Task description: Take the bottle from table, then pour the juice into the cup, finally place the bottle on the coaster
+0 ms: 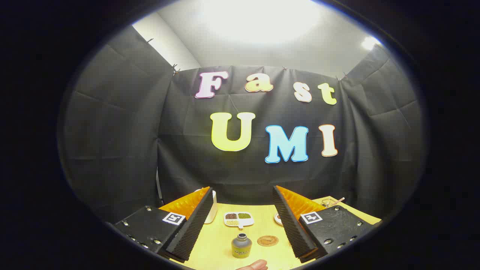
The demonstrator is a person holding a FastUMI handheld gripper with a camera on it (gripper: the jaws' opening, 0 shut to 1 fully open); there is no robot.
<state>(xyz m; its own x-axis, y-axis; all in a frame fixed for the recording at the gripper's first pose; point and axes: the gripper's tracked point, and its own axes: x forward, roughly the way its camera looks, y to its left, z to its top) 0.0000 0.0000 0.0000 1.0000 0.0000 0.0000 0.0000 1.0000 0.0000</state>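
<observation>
**Lining up on the bottle**

Since my gripper (242,221) is wide open and empty, I centre first. Left to right: cup (212,206) behind left finger, bottle (241,245) upright between the fingers, coaster (267,240) just beside it. Drop, grab below the neck.

Left finger (195,221) covers most of the white cup (212,210) at 10 o'clock from the bottle (241,246); just a sliver of its side shows. Right finger (290,221) hides most of a small round item (278,218) at 2 o'clock from the bottle, can't tell what it is. Divided dish (239,219) at 12 o'clock: contents too small to identify. Fingertip of a hand (255,266) at 5 o'clock, rest cut off. Wire item with a stick (332,202) past the right finger: partly hidden, unclear.
</observation>
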